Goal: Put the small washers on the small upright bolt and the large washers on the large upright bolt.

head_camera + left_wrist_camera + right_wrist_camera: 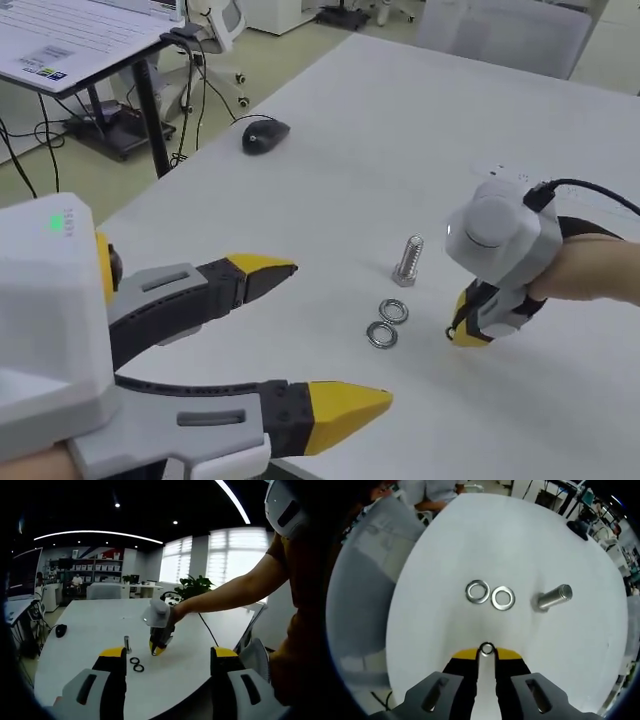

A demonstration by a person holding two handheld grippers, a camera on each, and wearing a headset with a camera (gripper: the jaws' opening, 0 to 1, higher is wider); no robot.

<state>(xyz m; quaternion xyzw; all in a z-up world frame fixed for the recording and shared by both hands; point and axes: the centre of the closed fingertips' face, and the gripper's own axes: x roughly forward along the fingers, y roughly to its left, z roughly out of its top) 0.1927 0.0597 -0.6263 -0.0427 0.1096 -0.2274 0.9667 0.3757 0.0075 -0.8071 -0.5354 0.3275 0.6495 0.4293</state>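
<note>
Left gripper gapes wide, short of the bolt. Right gripper pinches a small washer by its rim: light, stiff, likely slippery steel.

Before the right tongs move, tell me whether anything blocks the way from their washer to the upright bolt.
Nothing visible does. The right tongs pinch a washer; bare table lies between it and the bolt. Two loose washers lie flat, off to one side.

No legible text; laptop stickers perhaps printed, blurred.
</note>
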